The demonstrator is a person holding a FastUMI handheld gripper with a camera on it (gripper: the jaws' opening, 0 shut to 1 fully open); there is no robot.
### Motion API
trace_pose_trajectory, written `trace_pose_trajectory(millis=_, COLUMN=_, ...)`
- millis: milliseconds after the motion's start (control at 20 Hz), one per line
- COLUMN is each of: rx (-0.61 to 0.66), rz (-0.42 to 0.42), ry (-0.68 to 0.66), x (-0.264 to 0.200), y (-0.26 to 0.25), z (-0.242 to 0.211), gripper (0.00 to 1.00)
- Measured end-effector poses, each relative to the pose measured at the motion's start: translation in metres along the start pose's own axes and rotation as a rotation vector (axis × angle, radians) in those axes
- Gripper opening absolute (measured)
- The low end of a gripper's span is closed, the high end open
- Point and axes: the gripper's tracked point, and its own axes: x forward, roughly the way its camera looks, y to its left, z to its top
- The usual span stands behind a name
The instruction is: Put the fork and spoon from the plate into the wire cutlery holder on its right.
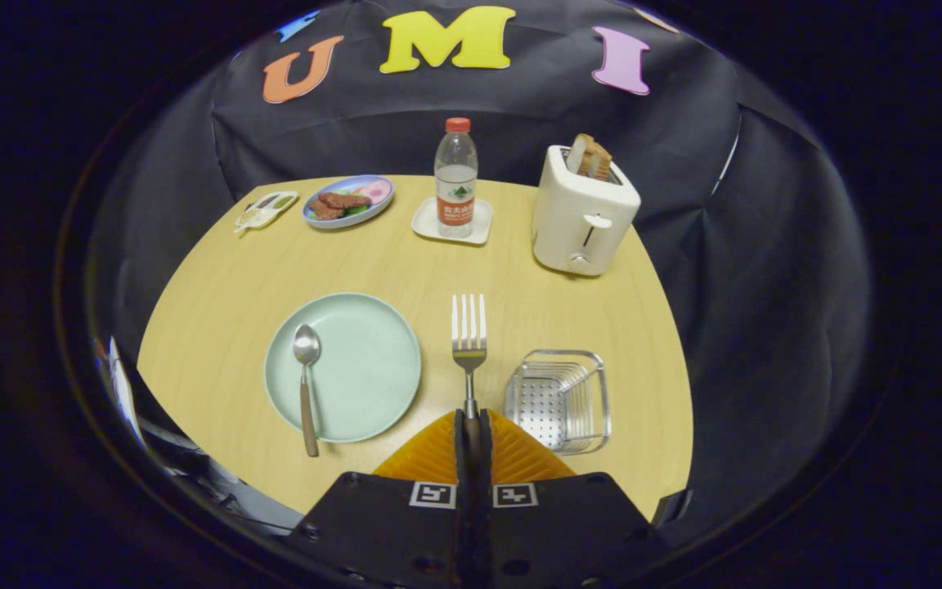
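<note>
My gripper (471, 421) is shut on the fork (468, 331), clamping its handle between the orange fingers (438, 450). The fork points straight ahead with its tines up, held above the table between the plate and the holder. A pale green plate (365, 360) lies to the left of the fingers. The spoon (306, 384) rests on the plate's left side, bowl away from me, its brown handle overhanging the near rim. The wire cutlery holder (559, 398) stands just right of the fingers, with nothing in it.
Farther back on the wooden table (217, 278) stand a white toaster (584, 213) with bread slices, a water bottle (456, 176) on a white coaster, a blue plate of food (348, 200) and a small white packet (266, 209). Black cloth surrounds the table.
</note>
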Motion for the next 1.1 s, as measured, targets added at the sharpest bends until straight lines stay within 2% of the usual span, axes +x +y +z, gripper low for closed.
trace_pose_trajectory(millis=250, rx=0.025, rz=-0.007, ry=0.044, x=-0.008, y=-0.042, z=-0.007, gripper=0.02)
trace_pose_trajectory(millis=500, rx=0.047, rz=0.05, ry=0.13, x=-0.008, y=-0.057, z=-0.02, gripper=0.02)
trace_pose_trajectory(millis=1100, rx=0.053, rz=0.081, ry=0.44, x=-0.029, y=-0.065, z=-0.038, gripper=0.03)
